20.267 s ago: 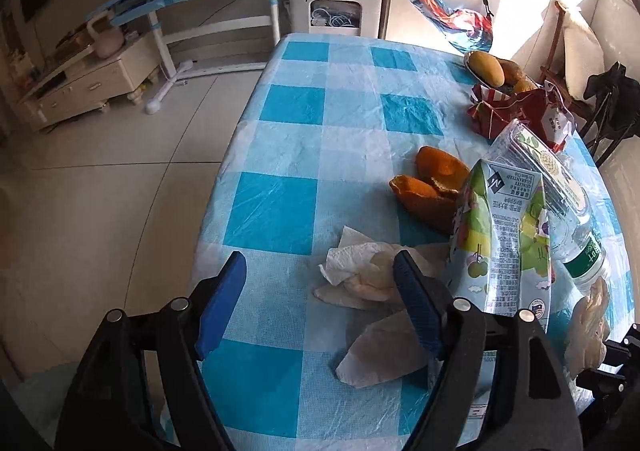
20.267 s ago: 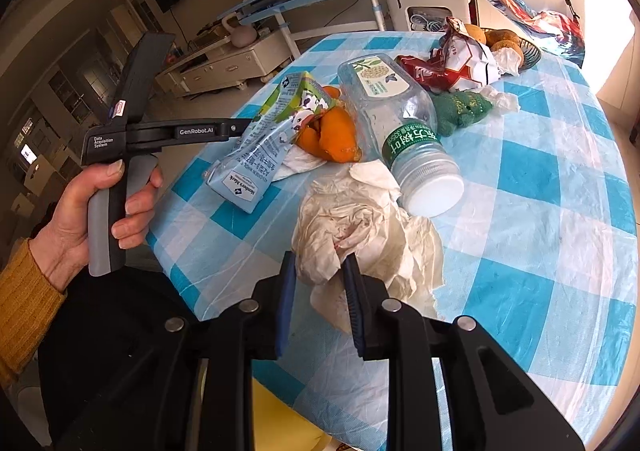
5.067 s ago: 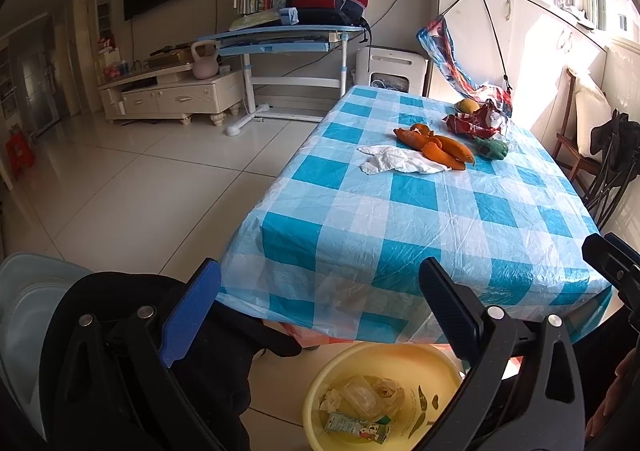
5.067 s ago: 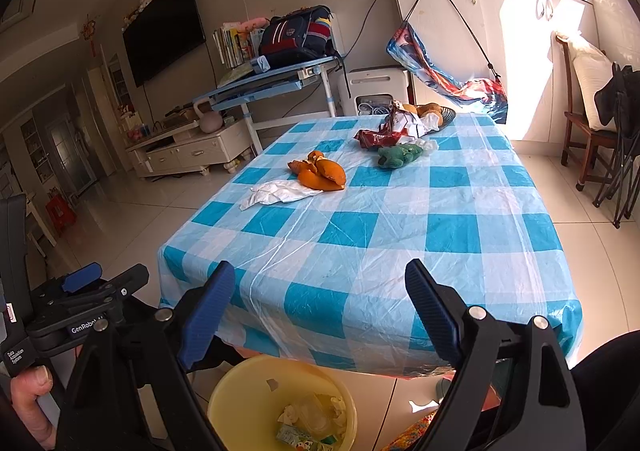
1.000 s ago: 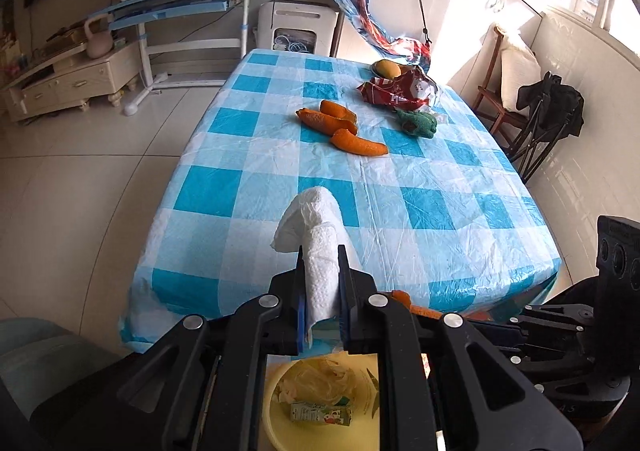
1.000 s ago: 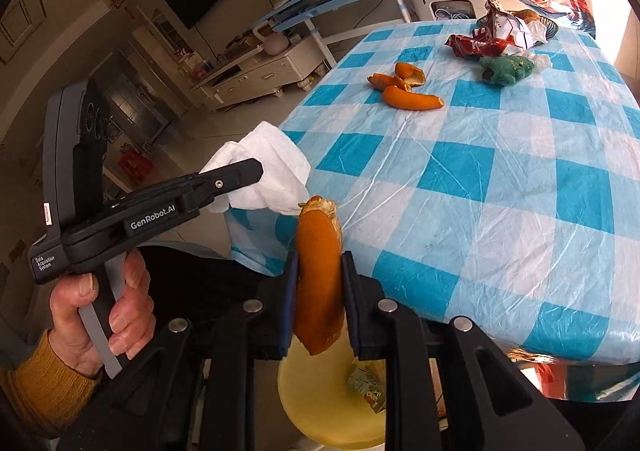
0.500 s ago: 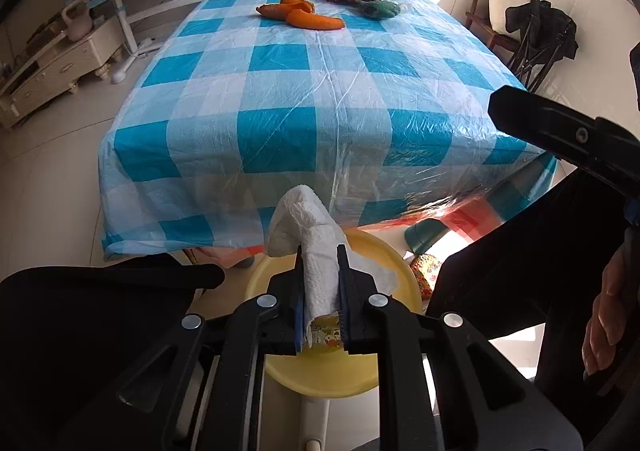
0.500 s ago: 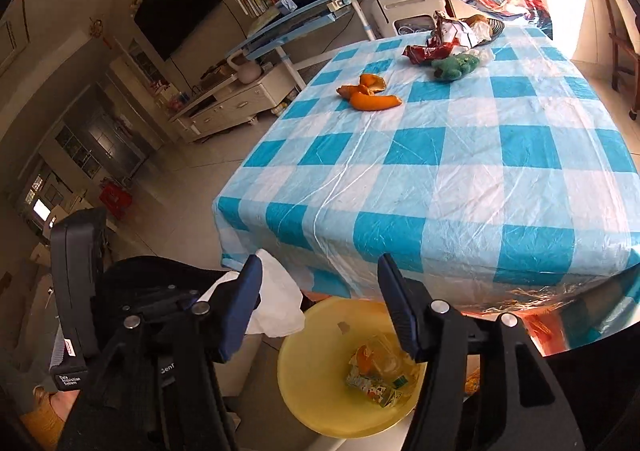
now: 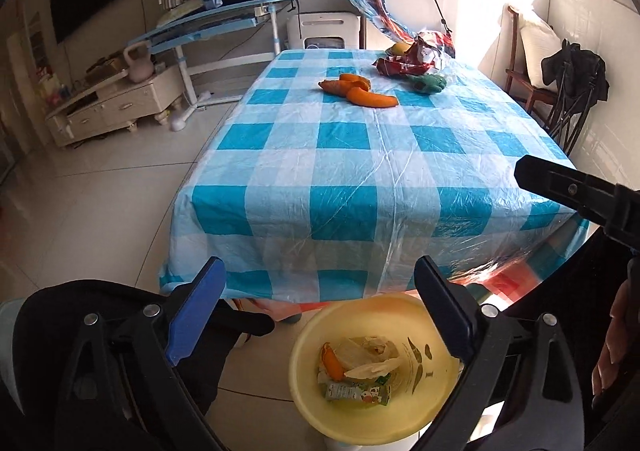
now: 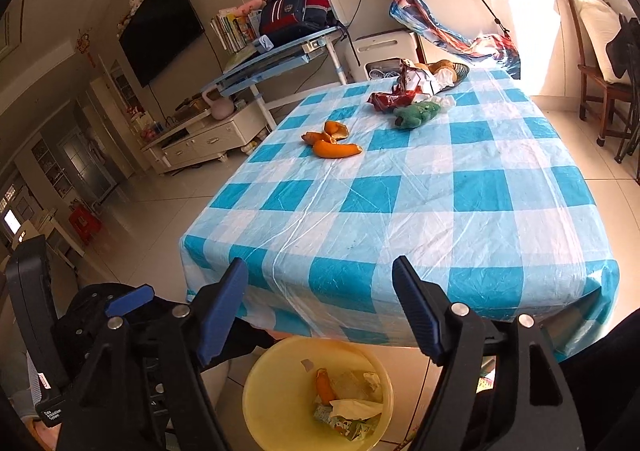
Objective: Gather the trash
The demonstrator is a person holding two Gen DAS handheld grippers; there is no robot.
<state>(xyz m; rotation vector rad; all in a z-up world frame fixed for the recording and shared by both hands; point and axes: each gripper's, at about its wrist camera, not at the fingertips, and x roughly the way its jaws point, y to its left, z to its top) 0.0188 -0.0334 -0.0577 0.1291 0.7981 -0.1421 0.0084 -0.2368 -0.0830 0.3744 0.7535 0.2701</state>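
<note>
A: What state were the two tools in?

B: The left hand-held gripper (image 9: 320,315) was spread wide with nothing between its blue pads, and so was the right hand-held gripper (image 10: 322,309).

A: And the trash?

B: Below both, the yellow bin (image 9: 424,407) sat on the floor at the near edge of the bench (image 9: 344,187). Inside lay an orange peel (image 9: 332,363), crumpled tissue (image 9: 368,363) and a flattened carton (image 9: 356,391).

A: Anything out ahead of them?

B: Far ahead on the checked cloth, more orange peels (image 10: 334,141) lay together; beyond them, a red wrapper (image 10: 390,99) just beside a green item (image 10: 418,113).
</note>
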